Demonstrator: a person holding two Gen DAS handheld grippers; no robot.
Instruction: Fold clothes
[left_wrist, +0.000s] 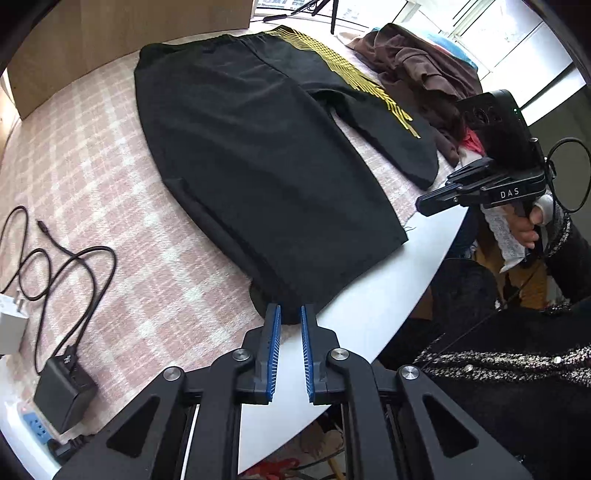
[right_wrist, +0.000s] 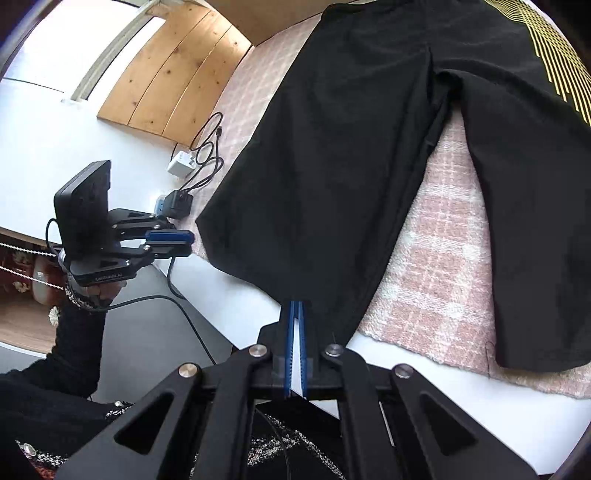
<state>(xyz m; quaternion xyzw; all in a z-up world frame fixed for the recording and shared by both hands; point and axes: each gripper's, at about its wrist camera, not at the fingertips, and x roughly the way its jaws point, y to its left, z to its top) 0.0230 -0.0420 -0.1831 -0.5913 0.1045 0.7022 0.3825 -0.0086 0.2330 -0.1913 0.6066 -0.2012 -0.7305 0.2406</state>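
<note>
Black shorts (left_wrist: 258, 155) with a yellow striped side panel (left_wrist: 343, 70) lie flat on a pink checked cloth (left_wrist: 110, 184). They also show in the right wrist view (right_wrist: 351, 147). My left gripper (left_wrist: 291, 314) is open, its blue pads on either side of the corner of the near leg hem. From the right wrist view it (right_wrist: 184, 242) hovers beside that hem corner. My right gripper (right_wrist: 296, 308) is shut, its tips at the hem edge of the same leg; whether cloth is pinched is unclear. From the left wrist view it (left_wrist: 424, 205) sits at the table edge.
A pile of brown clothes (left_wrist: 417, 70) lies beyond the shorts. A black charger (left_wrist: 62, 395), its cable (left_wrist: 74, 258) and a white plug (left_wrist: 11, 321) lie left on the cloth. The white table edge (left_wrist: 388, 288) runs close by. A wooden board (right_wrist: 173, 77) stands behind.
</note>
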